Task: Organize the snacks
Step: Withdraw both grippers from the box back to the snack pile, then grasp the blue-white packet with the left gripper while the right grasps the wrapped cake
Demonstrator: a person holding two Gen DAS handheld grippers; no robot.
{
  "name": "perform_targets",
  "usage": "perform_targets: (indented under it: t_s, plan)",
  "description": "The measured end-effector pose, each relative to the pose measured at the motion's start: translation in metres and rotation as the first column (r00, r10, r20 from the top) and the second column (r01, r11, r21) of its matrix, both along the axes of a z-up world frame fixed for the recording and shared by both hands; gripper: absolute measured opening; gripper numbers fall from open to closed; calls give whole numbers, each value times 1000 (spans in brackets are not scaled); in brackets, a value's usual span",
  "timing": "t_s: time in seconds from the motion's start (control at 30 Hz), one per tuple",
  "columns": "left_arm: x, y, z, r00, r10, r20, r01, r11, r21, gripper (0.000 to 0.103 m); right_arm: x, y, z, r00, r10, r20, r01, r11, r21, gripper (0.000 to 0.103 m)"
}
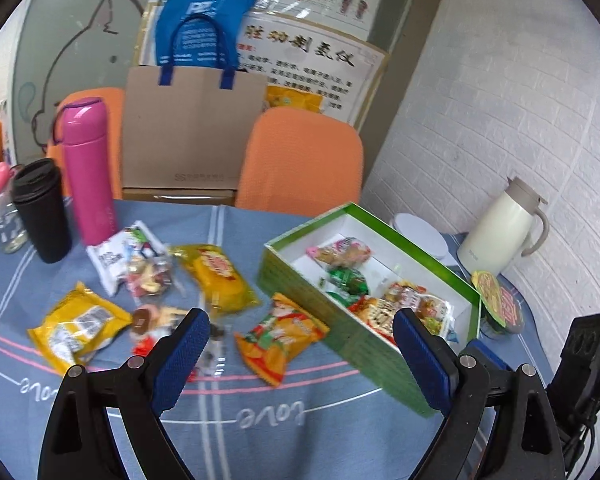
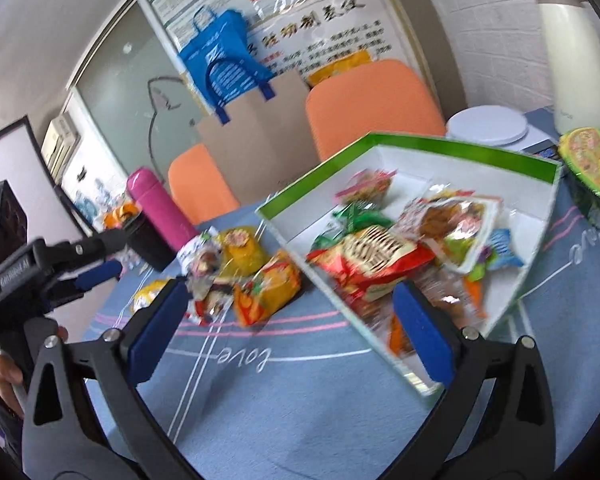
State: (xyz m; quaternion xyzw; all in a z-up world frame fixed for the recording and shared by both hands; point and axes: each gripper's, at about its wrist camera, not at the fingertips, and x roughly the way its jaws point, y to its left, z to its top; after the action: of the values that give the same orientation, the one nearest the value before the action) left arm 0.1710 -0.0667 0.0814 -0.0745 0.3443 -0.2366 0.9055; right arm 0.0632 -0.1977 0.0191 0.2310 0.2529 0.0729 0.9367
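Observation:
A green box with a white inside [image 1: 296,276] [image 2: 452,148] stands on the blue tablecloth and holds several snack packets. More packets lie loose to its left: an orange one [image 1: 280,338] [image 2: 268,290], a yellow one [image 1: 216,276], another yellow one [image 1: 78,330], a white one [image 1: 120,254] and small clear ones [image 1: 152,276]. My left gripper [image 1: 302,350] is open and empty above the cloth, near the orange packet. My right gripper [image 2: 290,322] is open and empty by the box's near corner. The left gripper also shows in the right wrist view [image 2: 112,254].
A pink flask [image 1: 86,168], a black cup [image 1: 40,210] and a clear bottle [image 1: 0,208] stand at the back left. A cream jug [image 1: 504,228], a white round dish [image 1: 420,232] and a noodle bowl [image 1: 498,304] stand right of the box. Orange chairs [image 1: 300,160] and a cardboard box [image 1: 188,132] are behind.

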Motion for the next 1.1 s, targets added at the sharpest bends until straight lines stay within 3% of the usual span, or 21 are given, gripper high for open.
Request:
perform_targets:
  t_s: [0.17, 0.37, 0.47, 0.53, 0.67, 0.83, 0.87, 0.9, 0.97, 1.1]
  plan:
    - [6, 49, -6, 997, 56, -46, -59, 996, -67, 95, 14, 35, -6, 996, 81, -40, -84, 992, -90, 102]
    - [17, 94, -26, 989, 99, -114, -115, 984, -138, 95, 29, 68, -14, 981, 178, -72, -187, 973, -135, 102]
    - [21, 100, -37, 987, 102, -122, -118, 984, -131, 94, 37, 83, -19, 975, 202, -93, -216, 962, -169, 99]
    - [22, 99, -43, 990, 83, -117, -96, 989, -111, 88, 44, 91, -23, 970, 216, -112, -233, 956, -176, 92]
    - [29, 81, -58, 992, -5, -129, -3, 998, -58, 60, 55, 95, -30, 967, 212, -142, -235, 956, -174, 85]
    - [45, 58, -77, 992, -20, -127, 27, 998, 49, 59, 66, 95, -31, 966, 202, -159, -229, 957, -179, 74]
    - [50, 55, -81, 991, -20, -130, 29, 997, 69, 53, 68, 97, -31, 965, 205, -162, -233, 955, -183, 71]
    - [52, 55, -85, 990, -25, -138, 36, 996, 81, 28, 72, 100, -32, 964, 209, -166, -239, 952, -189, 70]
    - [57, 61, -94, 984, -42, -172, 54, 996, 66, 12, 83, 107, -34, 958, 221, -180, -256, 945, -204, 68]
    - [59, 87, -106, 978, -3, -210, 10, 999, 31, 9, 103, 124, -41, 948, 235, -214, -284, 929, -238, 66]
